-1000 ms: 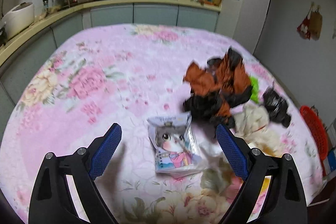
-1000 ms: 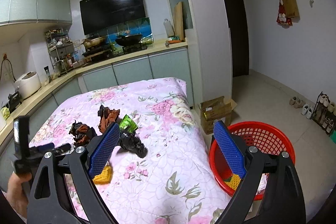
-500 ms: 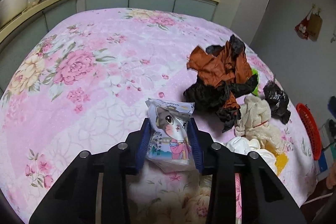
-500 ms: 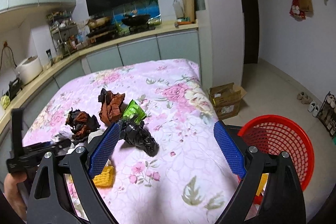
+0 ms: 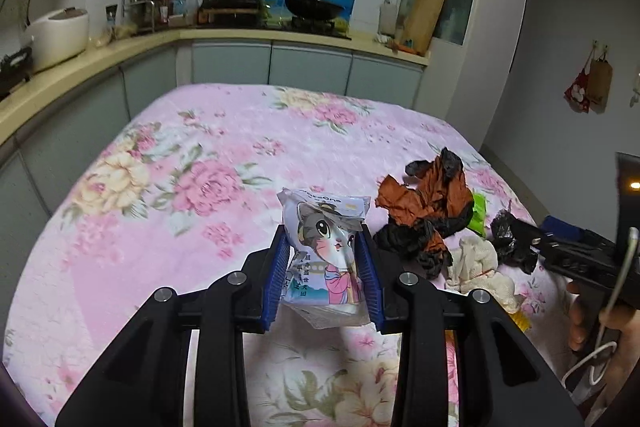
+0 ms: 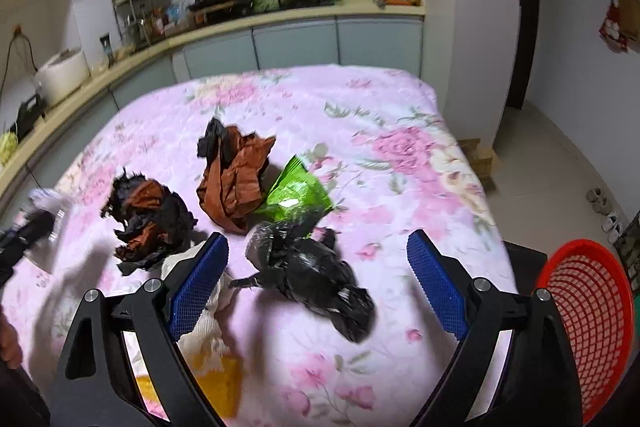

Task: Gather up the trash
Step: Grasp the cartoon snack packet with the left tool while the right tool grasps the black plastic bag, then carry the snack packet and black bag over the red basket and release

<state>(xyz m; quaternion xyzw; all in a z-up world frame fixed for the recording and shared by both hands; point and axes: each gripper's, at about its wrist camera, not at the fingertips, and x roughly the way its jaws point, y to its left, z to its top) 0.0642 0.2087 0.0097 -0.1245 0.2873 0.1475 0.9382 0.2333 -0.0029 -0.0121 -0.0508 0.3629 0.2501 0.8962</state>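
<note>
A white packet with a cartoon cat [image 5: 320, 215] is clamped between the blue pads of my left gripper [image 5: 322, 247], which is shut on it and holds it just above the pink floral table cover [image 5: 180, 187]. My right gripper [image 6: 317, 239] is open and hangs over a crumpled black plastic bag [image 6: 316, 279], which lies between its fingers without touching them. Beyond the bag lie a green wrapper [image 6: 298, 193] and two crumpled orange-and-black wrappers [image 6: 236, 175] [image 6: 148, 219]. A white rag [image 6: 204, 311] and a yellow scrap [image 6: 224, 383] lie under the right gripper's left finger.
A red mesh basket [image 6: 588, 311] stands on the floor off the table's right edge. A person's hand [image 5: 596, 323] holds the right gripper at the right of the left wrist view. A kitchen counter [image 5: 120, 51] runs behind and left of the table.
My left gripper closed on the cat packet and lifted it off the cover. My right gripper swung left and down, from the red basket to over the black bag.
</note>
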